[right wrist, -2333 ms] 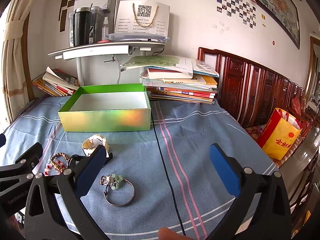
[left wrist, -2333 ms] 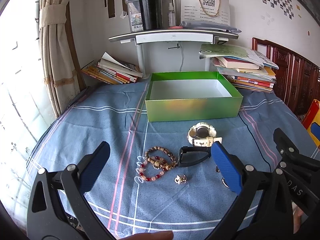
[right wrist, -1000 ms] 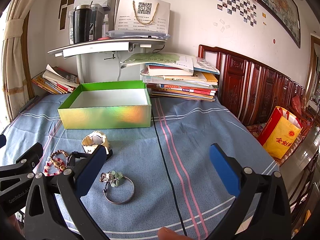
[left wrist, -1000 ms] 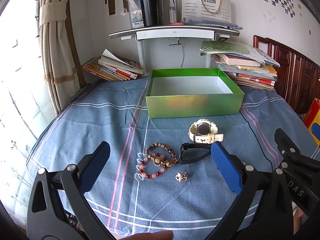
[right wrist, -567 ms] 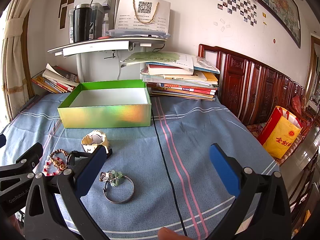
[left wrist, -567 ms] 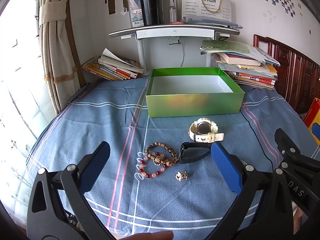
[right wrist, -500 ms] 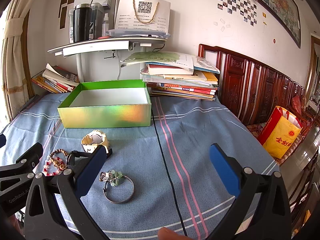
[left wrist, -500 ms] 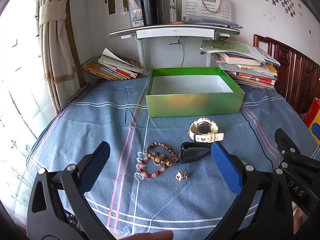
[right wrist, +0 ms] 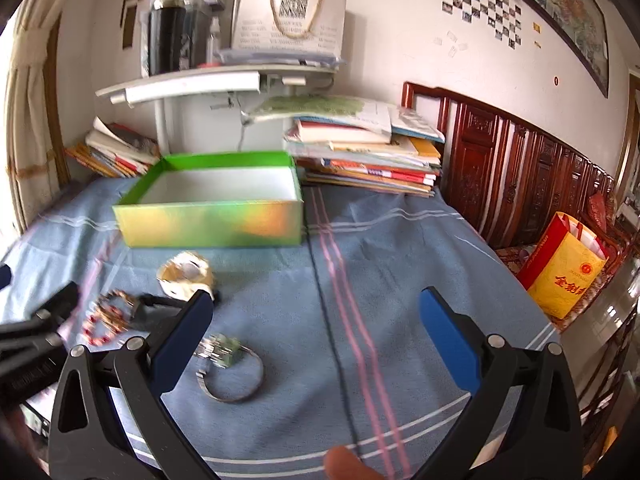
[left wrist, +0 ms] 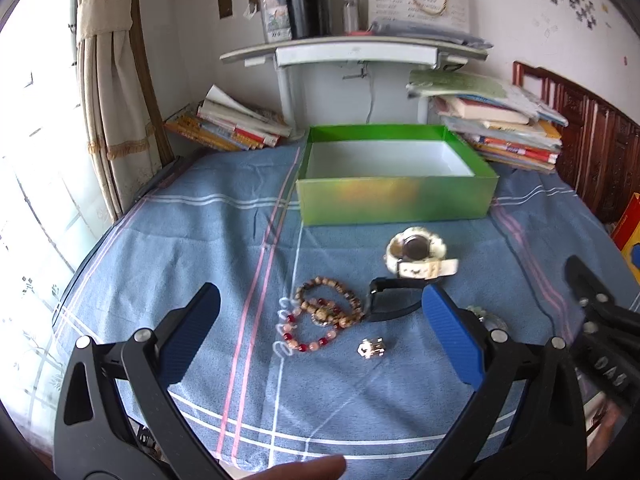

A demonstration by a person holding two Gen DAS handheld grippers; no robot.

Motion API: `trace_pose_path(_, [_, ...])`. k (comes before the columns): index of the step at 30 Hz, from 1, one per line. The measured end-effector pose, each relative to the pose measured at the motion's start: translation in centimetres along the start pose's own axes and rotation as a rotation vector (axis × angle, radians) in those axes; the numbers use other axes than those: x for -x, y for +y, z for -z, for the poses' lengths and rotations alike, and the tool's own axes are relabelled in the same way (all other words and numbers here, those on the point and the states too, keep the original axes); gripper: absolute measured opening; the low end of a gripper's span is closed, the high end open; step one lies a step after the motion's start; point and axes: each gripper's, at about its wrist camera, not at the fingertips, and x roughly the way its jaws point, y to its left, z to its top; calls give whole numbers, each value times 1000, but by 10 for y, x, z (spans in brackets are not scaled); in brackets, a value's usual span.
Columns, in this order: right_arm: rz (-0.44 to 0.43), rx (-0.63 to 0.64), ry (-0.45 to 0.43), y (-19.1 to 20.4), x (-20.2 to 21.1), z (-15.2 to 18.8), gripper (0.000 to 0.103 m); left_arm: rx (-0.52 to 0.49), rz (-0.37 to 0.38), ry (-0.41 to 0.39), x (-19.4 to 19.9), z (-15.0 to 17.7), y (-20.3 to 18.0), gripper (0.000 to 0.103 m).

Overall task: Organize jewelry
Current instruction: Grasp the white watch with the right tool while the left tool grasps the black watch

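An open green box [left wrist: 394, 176] with a white inside stands on the blue cloth; it also shows in the right wrist view [right wrist: 212, 204]. In front of it lie a white watch [left wrist: 416, 254], a black band [left wrist: 394, 305], beaded bracelets [left wrist: 322, 316] and a small metal charm [left wrist: 372, 348]. My left gripper [left wrist: 320, 332] is open and empty, above the bracelets. My right gripper [right wrist: 314, 338] is open and empty. A silver bangle with green stones [right wrist: 230, 372] lies by its left finger. The watch [right wrist: 186, 274] and bracelets [right wrist: 106, 316] show there too.
Stacks of books [left wrist: 500, 136] lie right of the box and more books [left wrist: 228, 124] lean at the back left. A white shelf [left wrist: 352, 50] carries a black flask. A wooden bench back [right wrist: 520, 160] and a yellow bag [right wrist: 568, 268] stand at the right.
Both views have shifted slightly and are blurred by motion; the right gripper has swung a little to the left. The jewelry has not moved and both grippers stay open.
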Motion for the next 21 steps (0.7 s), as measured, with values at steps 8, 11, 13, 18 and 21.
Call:
trace_pose_path(8, [-116, 83, 203, 4, -47, 21, 98, 2, -17, 186, -53, 19, 26, 83])
trace_pose_path(11, [-180, 115, 220, 17, -53, 23, 82, -10, 27, 215, -60, 22, 26, 75])
trace_pose_path(13, [-235, 99, 211, 21, -57, 14, 68, -9, 57, 233, -62, 22, 23, 72])
trace_pose_path(18, [-321, 93, 206, 43, -78, -27, 62, -47, 138, 254, -73, 10, -5, 72])
trace_pose_path(21, [-365, 156, 254, 73, -103, -40, 62, -68, 151, 274, -83, 6, -21, 71])
